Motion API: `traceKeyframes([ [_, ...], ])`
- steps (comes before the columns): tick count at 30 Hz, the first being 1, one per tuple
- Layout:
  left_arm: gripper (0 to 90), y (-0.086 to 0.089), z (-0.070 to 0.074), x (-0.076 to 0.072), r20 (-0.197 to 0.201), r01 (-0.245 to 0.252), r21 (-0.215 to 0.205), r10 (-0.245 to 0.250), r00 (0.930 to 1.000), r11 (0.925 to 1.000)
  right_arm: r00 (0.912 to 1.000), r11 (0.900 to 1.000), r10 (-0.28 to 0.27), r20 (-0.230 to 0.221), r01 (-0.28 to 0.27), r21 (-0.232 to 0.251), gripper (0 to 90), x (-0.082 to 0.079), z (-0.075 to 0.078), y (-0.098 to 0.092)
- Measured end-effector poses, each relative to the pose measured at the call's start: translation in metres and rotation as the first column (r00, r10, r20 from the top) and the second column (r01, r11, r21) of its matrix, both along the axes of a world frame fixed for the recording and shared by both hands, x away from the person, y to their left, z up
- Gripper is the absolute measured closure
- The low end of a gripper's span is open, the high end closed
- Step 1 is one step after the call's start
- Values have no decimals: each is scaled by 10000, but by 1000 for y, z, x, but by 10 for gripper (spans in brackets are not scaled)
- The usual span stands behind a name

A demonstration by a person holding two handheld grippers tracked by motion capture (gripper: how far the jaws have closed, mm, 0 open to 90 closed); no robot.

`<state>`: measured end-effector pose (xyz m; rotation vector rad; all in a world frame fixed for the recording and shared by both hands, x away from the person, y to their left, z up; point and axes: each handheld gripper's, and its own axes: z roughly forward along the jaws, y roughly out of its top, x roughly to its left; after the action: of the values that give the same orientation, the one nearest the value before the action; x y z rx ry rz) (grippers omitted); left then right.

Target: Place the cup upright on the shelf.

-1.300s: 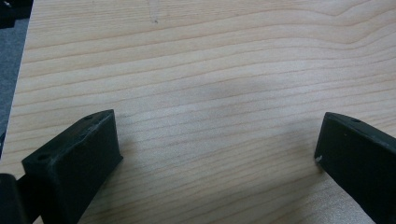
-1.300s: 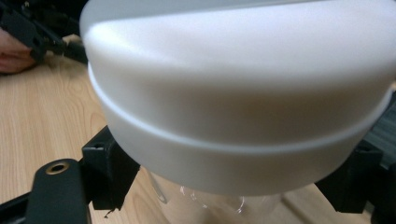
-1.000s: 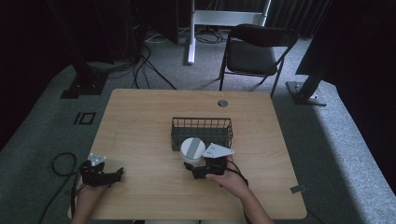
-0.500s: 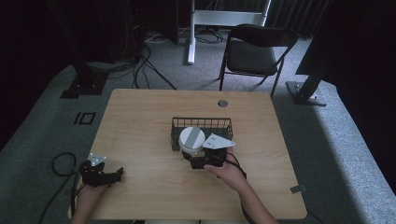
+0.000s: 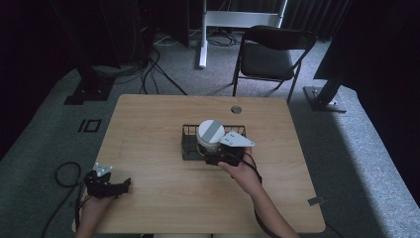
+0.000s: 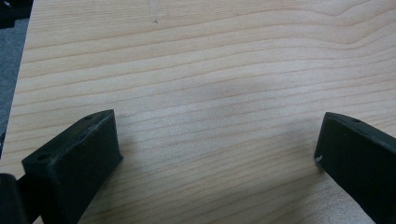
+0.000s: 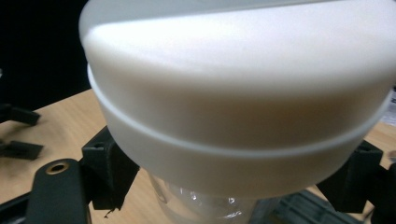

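In the left gripper view, the left gripper (image 6: 219, 154) rests low over the bare wooden table (image 6: 210, 70), its two black jaws spread wide with only wood grain between them. The high view places it at the near left corner of the table, well apart from everything else.

Farther in, the right gripper (image 7: 233, 186) is clamped on a clear jar with a white lid (image 7: 238, 93): one jaw presses each side of the jar just below the lid's rim, and the lid rises above the jaw tips. In the high view the jar (image 5: 211, 134) hangs in front of those jaws, over the black wire basket (image 5: 190, 144) at mid-table. Whether the jar's base touches the basket I cannot tell.
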<state>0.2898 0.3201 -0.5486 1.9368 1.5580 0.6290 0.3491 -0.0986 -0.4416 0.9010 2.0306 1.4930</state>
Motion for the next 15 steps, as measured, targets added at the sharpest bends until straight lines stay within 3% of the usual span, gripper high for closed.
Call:
traceKeyframes([
  [7,1,0,0,0,-2,1,1,-1,10000,10000,9954,9955,-946,149,946,25,185,13,7,-6],
  [11,1,0,0,0,-2,2,1,-2,10000,10000,9862,9862,-1652,107,1651,73,185,21,9,-9],
  [13,1,0,0,0,3,4,2,-4,10000,10000,9848,9848,-1738,64,1738,62,185,22,9,-10],
  [15,2,0,0,0,-10,9,8,-9,10000,10000,9747,9746,-2236,38,2236,-83,185,27,9,-13],
])
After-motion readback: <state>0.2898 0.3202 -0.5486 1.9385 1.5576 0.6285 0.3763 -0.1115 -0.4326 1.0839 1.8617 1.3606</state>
